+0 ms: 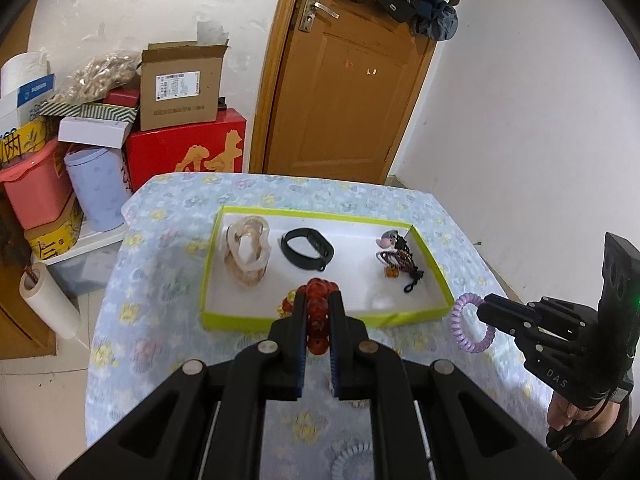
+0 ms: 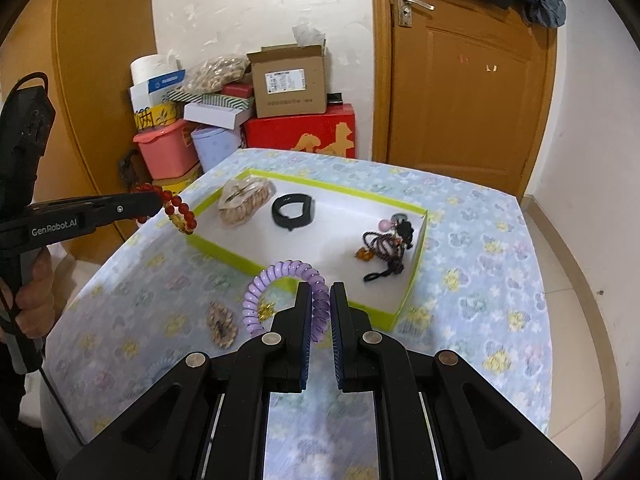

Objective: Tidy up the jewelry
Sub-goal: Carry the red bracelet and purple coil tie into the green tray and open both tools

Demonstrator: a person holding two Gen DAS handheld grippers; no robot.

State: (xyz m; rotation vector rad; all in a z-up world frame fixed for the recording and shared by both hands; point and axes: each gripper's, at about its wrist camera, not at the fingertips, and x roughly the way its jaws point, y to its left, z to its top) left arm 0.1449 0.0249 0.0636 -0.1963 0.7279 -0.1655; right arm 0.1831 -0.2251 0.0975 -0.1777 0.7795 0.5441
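The left gripper (image 1: 318,300) clamps a red bead bracelet (image 1: 318,312); the right gripper (image 2: 320,300) pinches a purple coil tie (image 2: 280,280), both near the tray (image 2: 224,246). Only the right view shows a scrunchie (image 2: 222,324) at lower left on the worktop (image 2: 480,280).

From the left wrist we look steeply down our fingers, close over the green-rimmed tray (image 1: 312,322); from the right wrist likewise (nearer its right end). Both views share the tray, flowered tablecloth (image 2: 480,240) and wooden door (image 1: 352,80).
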